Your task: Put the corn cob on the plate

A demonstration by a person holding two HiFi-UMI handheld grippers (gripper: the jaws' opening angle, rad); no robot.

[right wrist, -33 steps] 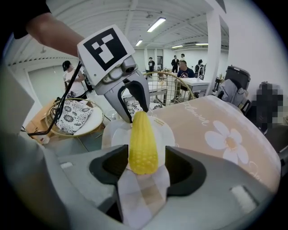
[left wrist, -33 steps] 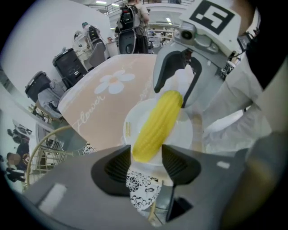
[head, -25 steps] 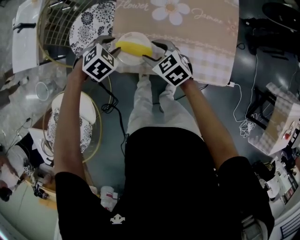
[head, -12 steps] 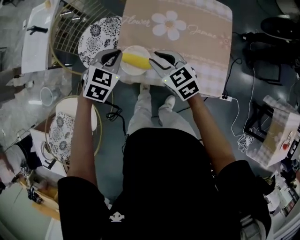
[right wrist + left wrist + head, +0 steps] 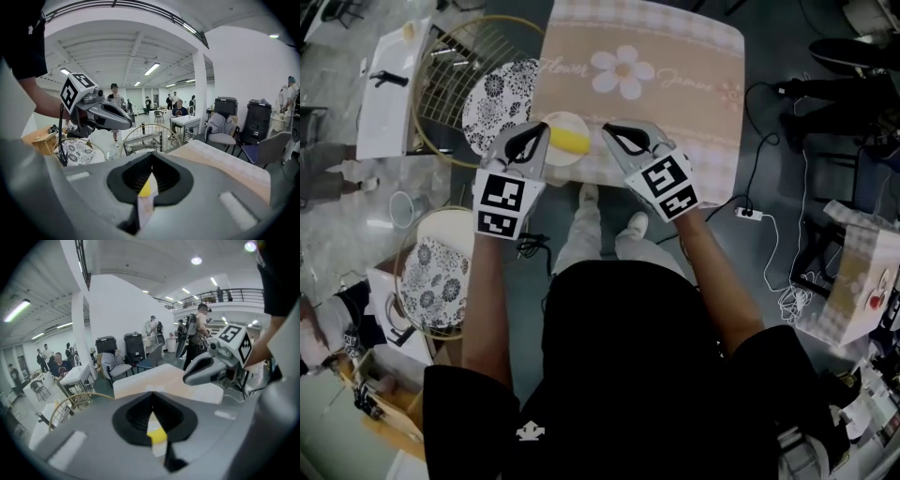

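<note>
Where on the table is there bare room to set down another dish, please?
The table is bare around the flower print and across to its far and right edges. The near left corner is crowded: the plate with the corn cob sits there, with the left gripper and right gripper on either side.

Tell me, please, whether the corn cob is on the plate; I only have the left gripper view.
Observer: Yes; the head view shows the corn cob lying on the white plate.
Operator: Is the right gripper holding anything?
Observer: No; in its own view its tongs have just been closing and are shut on nothing.
Operator: What lies left of that plate?
Observer: A black-and-white patterned plate, just off the table's left edge.
</note>
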